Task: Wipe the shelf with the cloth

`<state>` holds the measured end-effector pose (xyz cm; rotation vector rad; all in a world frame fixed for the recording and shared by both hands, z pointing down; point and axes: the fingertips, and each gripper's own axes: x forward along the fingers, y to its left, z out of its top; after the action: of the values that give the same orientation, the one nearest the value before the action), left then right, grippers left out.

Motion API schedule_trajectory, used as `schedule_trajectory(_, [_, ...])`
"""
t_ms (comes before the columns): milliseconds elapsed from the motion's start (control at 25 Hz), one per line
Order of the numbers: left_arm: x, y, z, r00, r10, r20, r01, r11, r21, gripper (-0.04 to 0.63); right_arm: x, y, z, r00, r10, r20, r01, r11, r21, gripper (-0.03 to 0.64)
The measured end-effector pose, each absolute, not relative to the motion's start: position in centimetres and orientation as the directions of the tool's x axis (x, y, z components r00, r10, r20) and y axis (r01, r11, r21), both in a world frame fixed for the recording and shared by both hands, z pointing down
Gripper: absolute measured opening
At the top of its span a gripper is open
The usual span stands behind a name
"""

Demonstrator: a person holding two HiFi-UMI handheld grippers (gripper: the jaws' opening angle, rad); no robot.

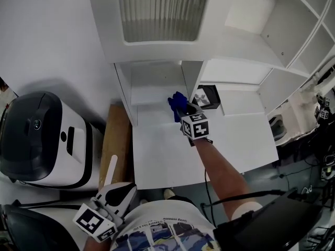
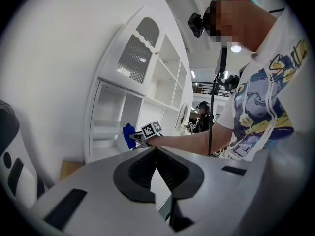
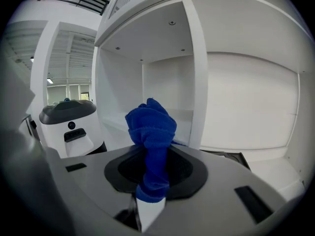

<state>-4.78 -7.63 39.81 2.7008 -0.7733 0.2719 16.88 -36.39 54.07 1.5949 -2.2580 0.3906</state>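
Two big things are filling the head view: a white shelf unit (image 1: 246,46) with open compartments is standing against the wall, and a black-and-white machine (image 1: 47,140) is sitting on the floor to its left. A flat white ledge (image 1: 172,156) is jutting out from the foot of the unit, and a wooden board (image 1: 116,140) is lying between the ledge and the machine.

The person's right arm (image 1: 222,169) is reaching forward over the ledge and carrying the right gripper (image 1: 182,110) to the mouth of the lower compartments, close to the upright divider (image 1: 191,80) between them. In the right gripper view the jaws of this gripper (image 3: 152,181) are clamping a blue cloth (image 3: 151,127), which is bunching up above them in front of that divider (image 3: 197,82). From the head view the cloth (image 1: 177,101) is hanging just over the inner end of the ledge; whether it is touching any surface cannot be told.

The left gripper (image 1: 111,174) is hanging low near the person's printed shirt (image 1: 162,229), well apart from the shelf unit. Its own view is showing the jaws (image 2: 158,176) pressing together with nothing between them.

A small black-and-white object (image 1: 207,97) is sitting in the compartment just right of the cloth.
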Motion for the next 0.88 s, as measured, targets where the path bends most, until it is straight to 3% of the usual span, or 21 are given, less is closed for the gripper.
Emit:
schedule_trajectory(560, [-3.9, -7.0, 39.9, 0.832, -0.484, 0.273, -0.548, -0.796, 0.258, 0.012, 20.7, -35.9, 53.3, -0.278, -0.855, 0.438, -0.954, 0.299, -0.021, 0.107])
schedule_trajectory(880, [-4.0, -6.8, 39.8, 0.834, -0.486, 0.26, -0.545, -0.798, 0.258, 0.012, 20.8, -36.3, 48.7, -0.297, -0.877, 0.377, -0.949, 0.315, -0.016, 0.107])
